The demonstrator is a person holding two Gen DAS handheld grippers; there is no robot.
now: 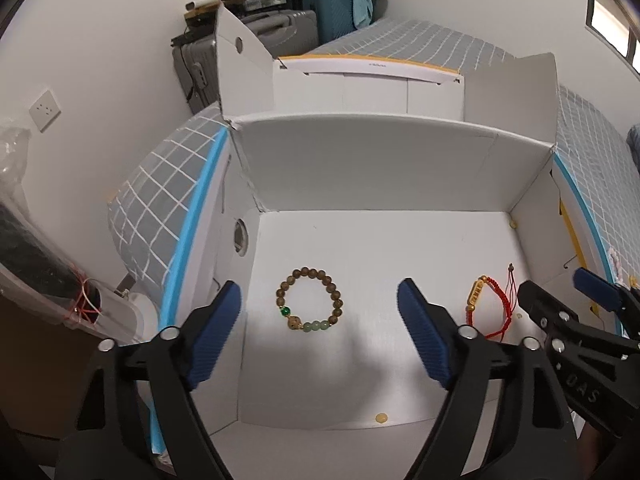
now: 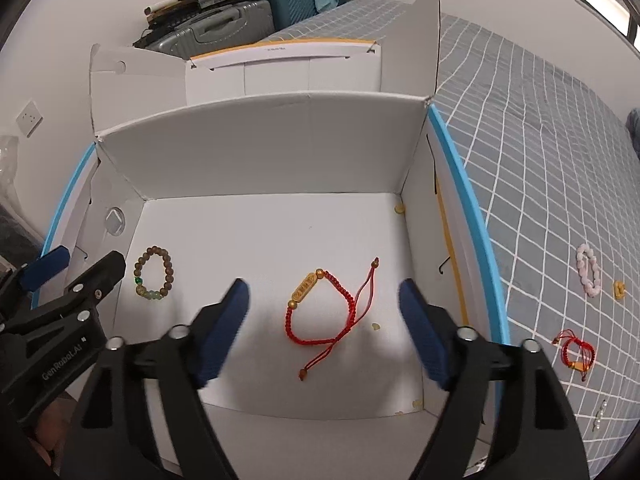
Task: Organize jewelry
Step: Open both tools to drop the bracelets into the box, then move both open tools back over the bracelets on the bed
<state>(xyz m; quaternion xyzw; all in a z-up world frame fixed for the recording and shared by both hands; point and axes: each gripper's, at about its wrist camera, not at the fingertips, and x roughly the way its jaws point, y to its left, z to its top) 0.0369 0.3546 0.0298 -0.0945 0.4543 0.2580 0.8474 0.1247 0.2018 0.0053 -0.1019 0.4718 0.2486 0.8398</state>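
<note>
checked bedspread (image 2: pixel 540 152) | white box (image 2: pixel 260 144) | suitcases (image 2: pixel 224 24) | both grippers' jaws apart, empty

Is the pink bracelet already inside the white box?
No: in the right wrist view the pink bracelet lies on the checked bedcover, outside the white box.

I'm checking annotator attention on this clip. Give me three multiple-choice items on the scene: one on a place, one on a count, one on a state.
1. Where does the pink bracelet lie?
A. in the white box
B. on the grey checked bedspread
C. in a claw

2. How many bracelets lie inside the white box?
A. one
B. two
C. four

3. How is the right claw?
A. open, holding nothing
B. shut on a bracelet
C. out of view

Answers: 1 B, it rests on the bedspread outside the box. 2 B, the brown bead bracelet and the red cord bracelet. 3 A, its fingers stand apart above the red one.
</note>
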